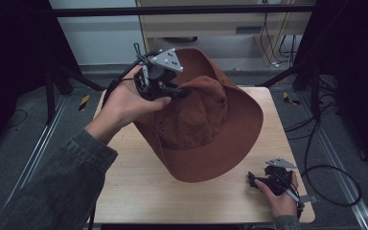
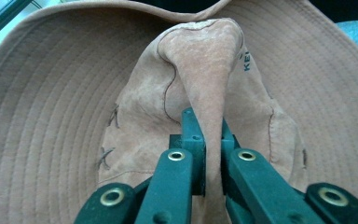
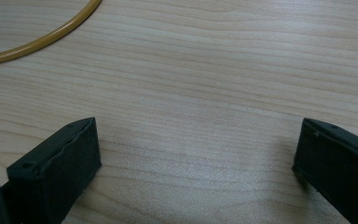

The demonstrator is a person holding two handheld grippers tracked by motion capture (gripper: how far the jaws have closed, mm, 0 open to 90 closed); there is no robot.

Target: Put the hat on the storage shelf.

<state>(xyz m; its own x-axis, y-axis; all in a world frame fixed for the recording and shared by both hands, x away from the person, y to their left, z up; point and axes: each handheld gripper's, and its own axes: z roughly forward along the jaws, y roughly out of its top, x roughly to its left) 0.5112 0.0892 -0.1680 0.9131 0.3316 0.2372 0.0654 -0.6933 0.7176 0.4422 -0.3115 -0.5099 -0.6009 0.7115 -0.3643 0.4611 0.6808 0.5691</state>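
A brown wide-brimmed hat (image 1: 206, 129) stands tilted on the wooden table (image 1: 139, 187), its brim resting on the surface. My left gripper (image 1: 184, 91) is at the hat's upper left and is shut on a pinched fold of the crown. In the left gripper view the two jaws squeeze that suede-like fold (image 2: 205, 70) at the gripper (image 2: 209, 135), with the stitched brim (image 2: 65, 93) spread behind. My right gripper (image 1: 254, 181) rests low at the table's near right corner, apart from the hat. It is open (image 3: 198, 135) with only bare wood (image 3: 205, 70) between its fingers.
A thin yellow-brown curved rim (image 3: 51, 35) crosses the top left of the right gripper view. Black frame bars (image 1: 182, 9) and dark stands surround the table. Cables (image 1: 330, 172) lie on the floor to the right. The table's near edge (image 1: 196, 221) is close to the right hand.
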